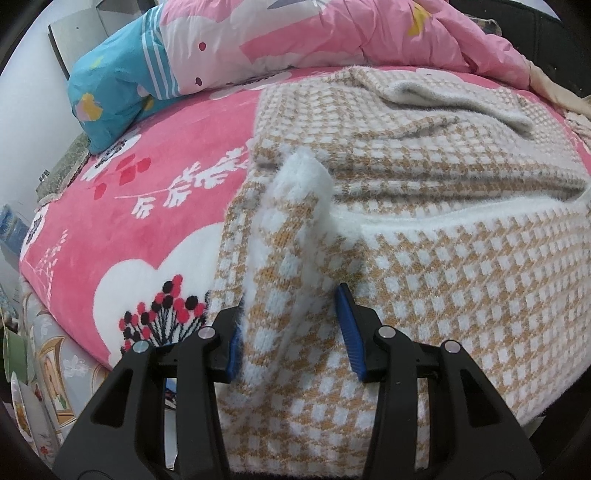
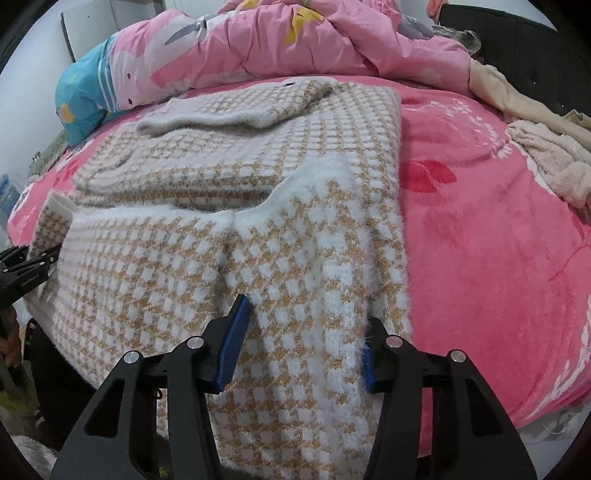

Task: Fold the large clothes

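Shows a checked sweater (image 1: 443, 277), yellow and white, spread across a pink blanket (image 1: 129, 221) on a bed, with the near part hanging a little over the bed's edge. Has one sleeve (image 1: 461, 99) already laid inward across the far part of the body. Has the white hem (image 2: 166, 218) brought up over the middle, so that the lower half lies doubled on the upper half.

Grips the near left corner with the left gripper (image 1: 291, 299): a thick ridge of knit fills the jaws and stands up beyond them. Sets the right gripper (image 2: 308, 314) over the right edge of the same doubled part, with cloth between both pads; cannot tell here whether the pads really press, because the fluff hides one of them.

Looks about half done, judging from this: sleeve in, first crosswise fold nearly laid. Leaves still the letting go, some smoothing, and probably one more fold.

Beyond the sweater: a pink quilt (image 1: 332, 29), a blue pillow (image 1: 110, 85), and beige clothes (image 2: 546, 158) at the right side.
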`<action>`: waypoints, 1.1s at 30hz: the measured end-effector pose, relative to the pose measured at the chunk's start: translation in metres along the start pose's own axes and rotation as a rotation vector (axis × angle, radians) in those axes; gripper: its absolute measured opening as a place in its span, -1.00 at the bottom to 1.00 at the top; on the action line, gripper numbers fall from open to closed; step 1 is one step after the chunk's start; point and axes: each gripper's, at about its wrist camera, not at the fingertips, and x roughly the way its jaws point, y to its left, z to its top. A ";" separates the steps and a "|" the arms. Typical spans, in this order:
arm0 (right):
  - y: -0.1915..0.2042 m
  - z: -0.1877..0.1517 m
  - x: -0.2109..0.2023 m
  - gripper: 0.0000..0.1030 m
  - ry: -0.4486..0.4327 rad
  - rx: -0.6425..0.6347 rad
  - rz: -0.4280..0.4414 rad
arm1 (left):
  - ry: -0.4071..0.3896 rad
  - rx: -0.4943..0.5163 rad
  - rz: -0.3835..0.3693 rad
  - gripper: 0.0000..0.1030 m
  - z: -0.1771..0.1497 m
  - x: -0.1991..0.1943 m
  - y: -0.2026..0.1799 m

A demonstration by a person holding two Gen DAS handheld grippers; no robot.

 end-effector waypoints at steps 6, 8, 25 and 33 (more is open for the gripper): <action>0.009 -0.001 -0.002 -0.06 0.002 -0.022 -0.042 | 0.004 -0.004 -0.003 -0.18 0.000 0.000 -0.001; 0.010 -0.001 -0.002 -0.06 0.002 -0.025 -0.051 | 0.005 -0.005 -0.003 -0.18 0.001 -0.001 -0.002; 0.033 -0.004 -0.007 -0.41 -0.025 -0.109 -0.171 | -0.012 0.002 0.002 -0.18 0.001 -0.002 -0.002; 0.039 -0.013 -0.037 -0.82 -0.118 -0.121 -0.220 | -0.110 0.035 0.021 -0.81 -0.005 -0.028 -0.008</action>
